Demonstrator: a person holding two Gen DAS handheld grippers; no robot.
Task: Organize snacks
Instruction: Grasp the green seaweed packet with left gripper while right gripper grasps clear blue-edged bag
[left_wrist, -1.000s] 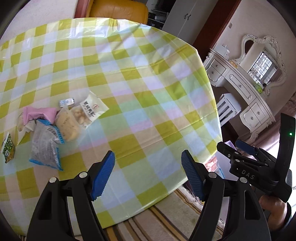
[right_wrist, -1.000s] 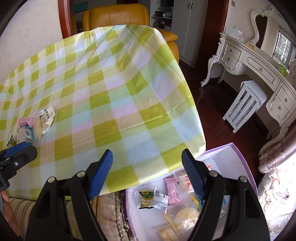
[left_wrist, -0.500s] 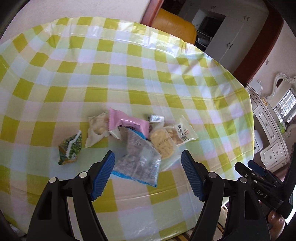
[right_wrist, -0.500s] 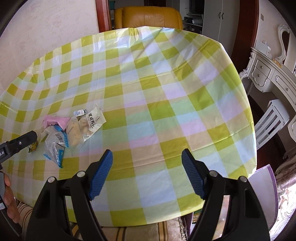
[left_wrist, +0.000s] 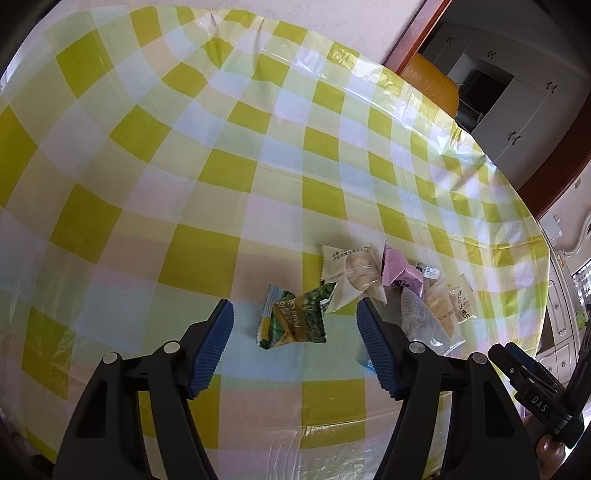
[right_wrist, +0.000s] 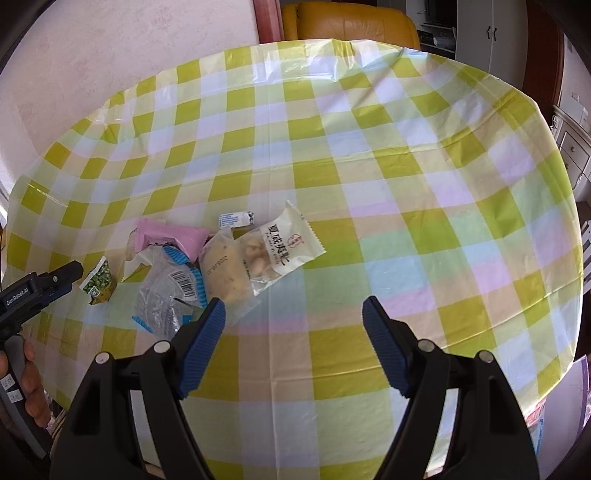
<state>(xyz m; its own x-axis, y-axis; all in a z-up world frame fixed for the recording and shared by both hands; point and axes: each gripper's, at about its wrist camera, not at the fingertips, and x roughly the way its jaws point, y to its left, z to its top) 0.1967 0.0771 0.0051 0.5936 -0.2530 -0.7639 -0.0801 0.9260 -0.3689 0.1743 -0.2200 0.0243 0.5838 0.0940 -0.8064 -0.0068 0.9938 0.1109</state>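
Snacks lie in one loose heap on the bench, toward its near edge, none yet lifted.

Left tool (left_wrist: 295, 325): jaws spread and closing; the green pack (left_wrist: 295, 321) lies flat on the cloth between them, pads not touching it. This pack sits at the heap's left end, just apart from the rest. Its long axis appears to run roughly across the gap between the jaws, though the crumpled wrapper makes this uncertain.

Right tool (right_wrist: 291, 321): jaws spread, nothing between them but bare cloth. The heap lies to its left and slightly ahead; its left pad (right_wrist: 207, 332) stands just beside the clear pouch (right_wrist: 225, 269).

Outward from the green pack, toward the bench's right edge: a white cracker pack (left_wrist: 351, 277), a pink pack (left_wrist: 400, 275), a clear bag with blue trim (right_wrist: 170, 291), the clear pouch, a white printed pack (right_wrist: 284, 251), and a small wrapped sweet (right_wrist: 236, 218) on the far side of the heap.

Judgement: the left tool is the nearer to a pick, being already astride the green pack. The right tool would have to shift left to reach the pouch.
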